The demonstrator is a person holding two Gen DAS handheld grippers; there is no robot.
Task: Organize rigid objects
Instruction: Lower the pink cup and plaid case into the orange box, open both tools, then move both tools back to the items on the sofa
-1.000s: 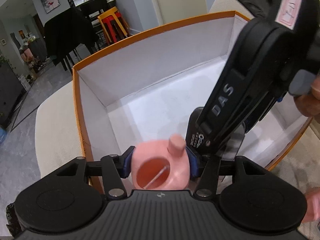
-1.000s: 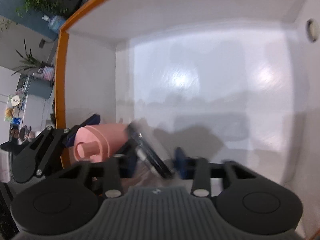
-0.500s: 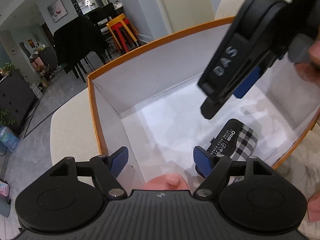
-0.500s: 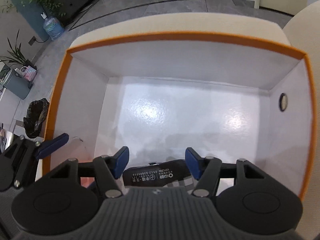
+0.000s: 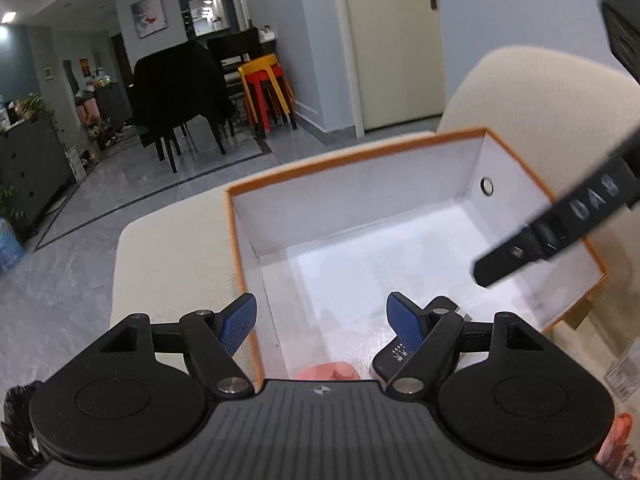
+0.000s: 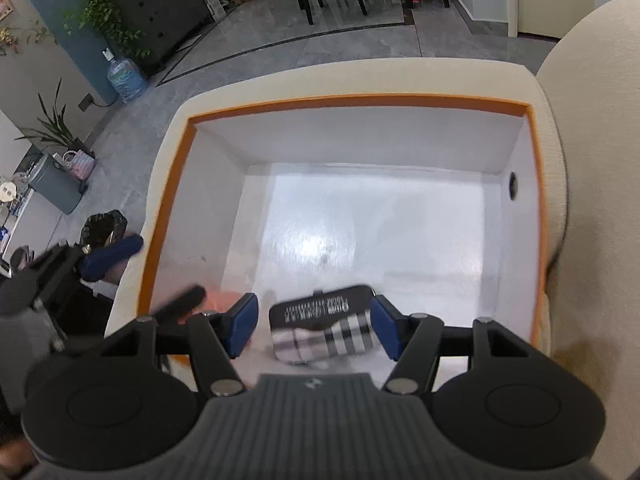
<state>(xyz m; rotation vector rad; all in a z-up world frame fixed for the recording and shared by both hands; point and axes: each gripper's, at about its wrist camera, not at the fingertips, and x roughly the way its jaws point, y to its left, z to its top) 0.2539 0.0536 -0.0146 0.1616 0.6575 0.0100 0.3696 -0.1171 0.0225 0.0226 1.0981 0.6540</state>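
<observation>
An orange-rimmed box (image 5: 344, 160), white inside, stands on a cream cushion. A pink cup-like thing (image 5: 326, 372) lies at the box's near left corner, mostly hidden behind my left gripper's body. Beside it lies a black case with a checked pattern (image 6: 324, 328). My left gripper (image 5: 322, 326) hangs open above the near left wall with nothing between its blue pads. My right gripper (image 6: 312, 326) is open too, lifted above the checked case without touching it. One right finger (image 5: 516, 254) juts in over the box (image 6: 360, 101) from the right.
A tall cream backrest (image 5: 532, 92) rises to the right of the box. Beyond the cushion edge is grey tiled floor with dark chairs (image 5: 180, 92), red and yellow stools (image 5: 268, 88), a water bottle (image 6: 126, 78) and a black bin bag (image 6: 102, 228).
Both grippers opened, leaving the pink cup and the checked case on the box floor. Both then rose and drew back out of the box.
</observation>
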